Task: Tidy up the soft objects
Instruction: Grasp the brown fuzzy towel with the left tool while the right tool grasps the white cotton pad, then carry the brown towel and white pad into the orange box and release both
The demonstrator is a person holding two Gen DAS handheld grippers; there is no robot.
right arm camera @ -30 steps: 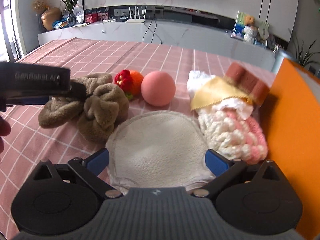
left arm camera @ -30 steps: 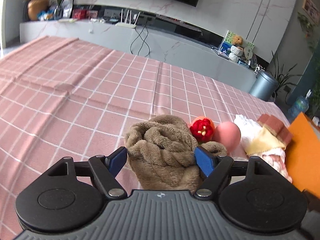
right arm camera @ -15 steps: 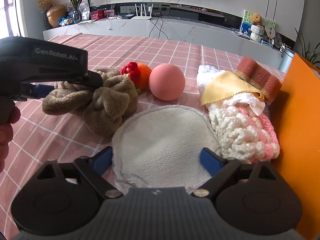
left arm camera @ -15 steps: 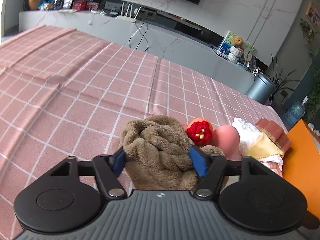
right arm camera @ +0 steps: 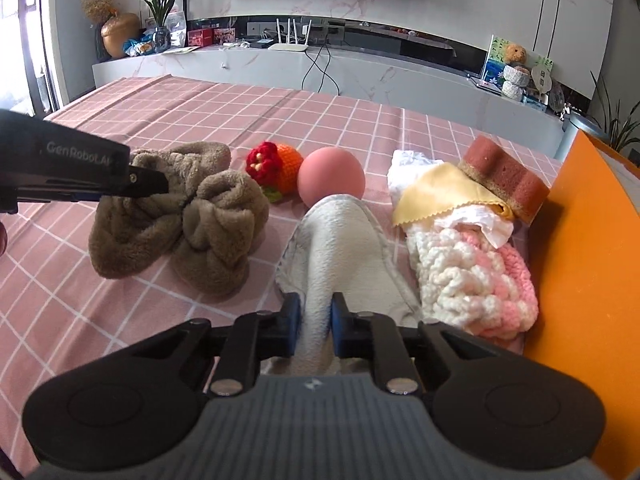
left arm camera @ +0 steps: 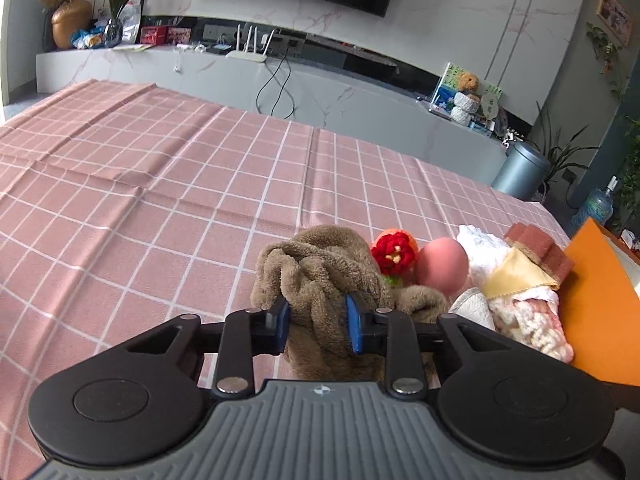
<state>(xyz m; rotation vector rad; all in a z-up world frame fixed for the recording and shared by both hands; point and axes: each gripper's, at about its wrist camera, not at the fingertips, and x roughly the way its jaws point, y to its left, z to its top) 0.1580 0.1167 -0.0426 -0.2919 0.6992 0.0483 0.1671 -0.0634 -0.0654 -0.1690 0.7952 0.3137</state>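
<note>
Grippers: our left gripper (left arm camera: 317,320) has just closed on the crumpled brown fleece towel (left arm camera: 320,276) | our right gripper (right arm camera: 316,330) pinches the cream fleece pad (right arm camera: 340,252) | both rest on pink checked tablecloth (left arm camera: 160,200).

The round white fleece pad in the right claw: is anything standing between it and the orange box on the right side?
Yes. The right claw is shut on the round white fleece pad. Between it and the orange box lies the white-and-pink knitted piece, with a yellow cloth and brown sponge behind.
</note>
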